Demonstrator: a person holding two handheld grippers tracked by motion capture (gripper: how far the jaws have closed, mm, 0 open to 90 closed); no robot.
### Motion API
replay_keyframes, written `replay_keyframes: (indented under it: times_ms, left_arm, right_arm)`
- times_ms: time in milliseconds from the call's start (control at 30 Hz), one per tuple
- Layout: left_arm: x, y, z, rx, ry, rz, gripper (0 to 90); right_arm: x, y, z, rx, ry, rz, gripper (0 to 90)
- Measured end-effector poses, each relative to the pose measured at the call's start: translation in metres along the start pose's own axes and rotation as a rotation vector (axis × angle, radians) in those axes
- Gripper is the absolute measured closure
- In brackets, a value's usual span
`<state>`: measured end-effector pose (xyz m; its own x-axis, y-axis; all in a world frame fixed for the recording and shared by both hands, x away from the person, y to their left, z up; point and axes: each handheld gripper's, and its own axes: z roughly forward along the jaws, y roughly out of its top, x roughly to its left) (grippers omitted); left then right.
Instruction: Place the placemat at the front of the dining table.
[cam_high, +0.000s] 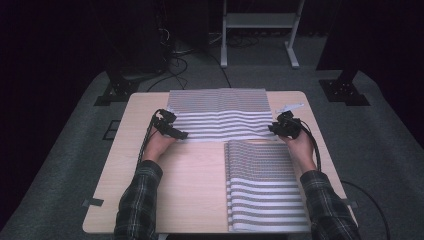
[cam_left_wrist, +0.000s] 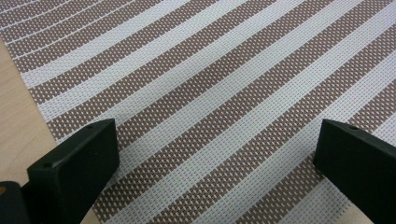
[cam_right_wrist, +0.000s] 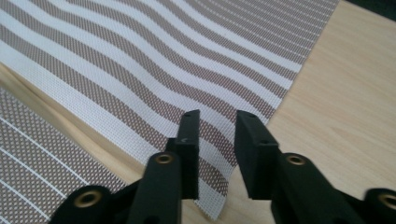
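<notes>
R jaws (cam_right_wrist: 215, 154) straddle raised mat (cam_right_wrist: 154, 74) corner

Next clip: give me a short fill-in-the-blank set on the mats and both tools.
1. The far striped mat lies flat beyond a second mat that is folded in ____.
2. The left tool has its jaws wide ____ over the far mat.
3. The right tool has the far mat's raised ____ between its jaws.

Missing words: half; open; corner

Striped mat (cam_right_wrist: 154, 70) corner between parted fingers (cam_right_wrist: 254, 144)
</notes>
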<state>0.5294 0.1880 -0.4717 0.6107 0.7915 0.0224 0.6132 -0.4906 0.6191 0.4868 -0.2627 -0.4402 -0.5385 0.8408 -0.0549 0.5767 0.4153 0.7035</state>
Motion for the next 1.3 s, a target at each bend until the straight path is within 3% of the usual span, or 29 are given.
replay_keyframes:
  times_ms: [33, 167, 233, 333, 433, 500, 533, 567, 833, 1033, 1300]
  left_arm:
    - [0.0, 0.0, 0.0, 0.0, 0.002, -0.002, 0.0]
    - [0.0, 0.0, 0.0, 0.002, 0.003, -0.003, 0.0]
    - [0.0, 0.0, -0.001, 0.004, 0.001, -0.003, 0.0]
    - [0.001, 0.0, -0.005, -0.001, -0.002, 0.004, 0.0]
    - [0.002, 0.003, -0.018, -0.046, -0.039, -0.027, 0.0]
    - [0.002, 0.004, -0.022, -0.055, -0.048, -0.028, 0.0]
    - [0.0, 0.004, -0.026, -0.065, -0.055, -0.02, 0.0]
    - [-0.002, 0.004, -0.035, -0.087, -0.061, -0.008, 0.0]
    - [-0.013, -0.003, -0.064, -0.131, -0.119, -0.005, 0.0]
    - [-0.027, -0.014, -0.089, -0.179, -0.124, 0.019, 0.0]
    - [-0.043, -0.032, -0.107, -0.212, -0.111, 0.029, 0.0]
  right_arm:
    - [-0.001, 0.001, -0.003, -0.016, -0.003, 0.01, 62.7]
    - [0.0, 0.002, -0.006, -0.027, -0.01, 0.01, 55.3]
    - [0.0, 0.002, -0.009, -0.028, -0.001, 0.028, 44.6]
    - [0.002, 0.003, -0.011, -0.029, -0.002, 0.039, 35.5]
    - [0.003, 0.004, -0.016, -0.028, 0.033, 0.083, 26.2]
    - [0.003, 0.004, -0.019, -0.026, 0.069, 0.103, 18.5]
    - [0.003, 0.004, -0.019, -0.026, 0.069, 0.103, 18.5]
    - [0.006, 0.004, -0.023, -0.02, 0.059, 0.096, 11.7]
    - [0.008, -0.011, -0.038, -0.032, 0.059, 0.097, 0.1]
    - [0.01, -0.02, -0.05, -0.044, 0.062, 0.094, 0.0]
    - [0.014, -0.031, -0.063, -0.077, 0.061, 0.087, 0.0]
